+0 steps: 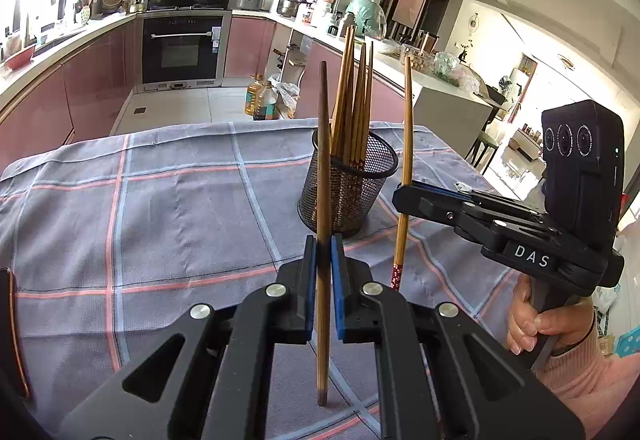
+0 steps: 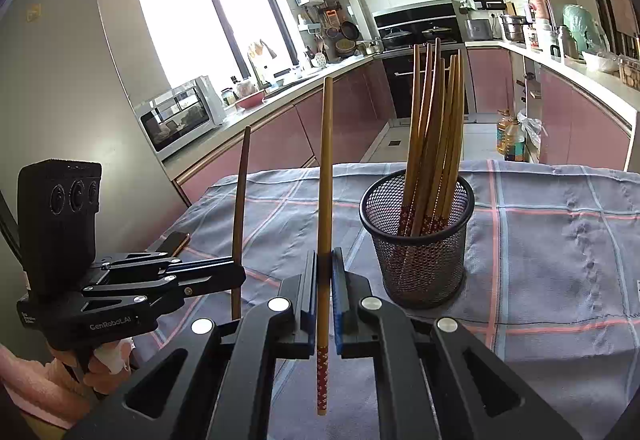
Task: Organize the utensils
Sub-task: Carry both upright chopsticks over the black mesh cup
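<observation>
Right tongs [image 2: 324, 272] clamped on an upright chopstick [image 2: 325, 176], red patterned end down. Left tongs [image 2: 237, 274], at left, gripping a darker chopstick [image 2: 241, 192], also upright. Mesh cup [image 2: 418, 240] of chopsticks standing just right of the right tongs on the checked cloth [image 2: 560, 240] over the table. Kitchen counter [image 2: 280, 96] and window [image 2: 208, 20] behind.

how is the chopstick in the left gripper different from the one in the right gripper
The left gripper holds a darker brown chopstick with a plain lower end. The right gripper holds a lighter, yellowish chopstick whose lower end has a red patterned band. Both stand roughly upright, clamped partway along, outside the mesh holder.
</observation>
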A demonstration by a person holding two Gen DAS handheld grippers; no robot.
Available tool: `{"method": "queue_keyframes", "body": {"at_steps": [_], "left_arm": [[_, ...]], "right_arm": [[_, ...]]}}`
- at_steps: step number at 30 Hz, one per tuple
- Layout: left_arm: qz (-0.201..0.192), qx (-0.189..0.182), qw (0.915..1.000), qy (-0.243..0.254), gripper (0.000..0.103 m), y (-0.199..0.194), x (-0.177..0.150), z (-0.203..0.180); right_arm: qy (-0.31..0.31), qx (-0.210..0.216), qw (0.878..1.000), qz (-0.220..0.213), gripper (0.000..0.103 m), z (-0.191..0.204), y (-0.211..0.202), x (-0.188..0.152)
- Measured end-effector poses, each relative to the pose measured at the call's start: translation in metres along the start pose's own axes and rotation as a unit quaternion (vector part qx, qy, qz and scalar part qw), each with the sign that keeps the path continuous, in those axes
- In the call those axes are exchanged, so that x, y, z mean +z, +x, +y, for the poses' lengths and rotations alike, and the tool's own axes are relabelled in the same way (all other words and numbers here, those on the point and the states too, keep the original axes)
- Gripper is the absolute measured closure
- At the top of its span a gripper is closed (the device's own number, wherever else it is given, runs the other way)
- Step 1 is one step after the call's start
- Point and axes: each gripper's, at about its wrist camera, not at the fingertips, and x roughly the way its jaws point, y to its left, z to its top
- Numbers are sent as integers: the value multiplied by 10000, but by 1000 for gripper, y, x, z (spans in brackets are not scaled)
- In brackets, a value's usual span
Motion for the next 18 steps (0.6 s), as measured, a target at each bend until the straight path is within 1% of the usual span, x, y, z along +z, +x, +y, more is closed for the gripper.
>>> {"method": "queue_keyframes", "body": {"at_steps": [8,18], "left_arm": [[-42,-11,10000,25,95,-2,-1,-1],[-101,16,9999,61,95,-4,4,-2]], "right_arm": [[-14,4,10000,10,97,0,1,0],[-27,-12,9999,-123,97,0,-4,3]]}}
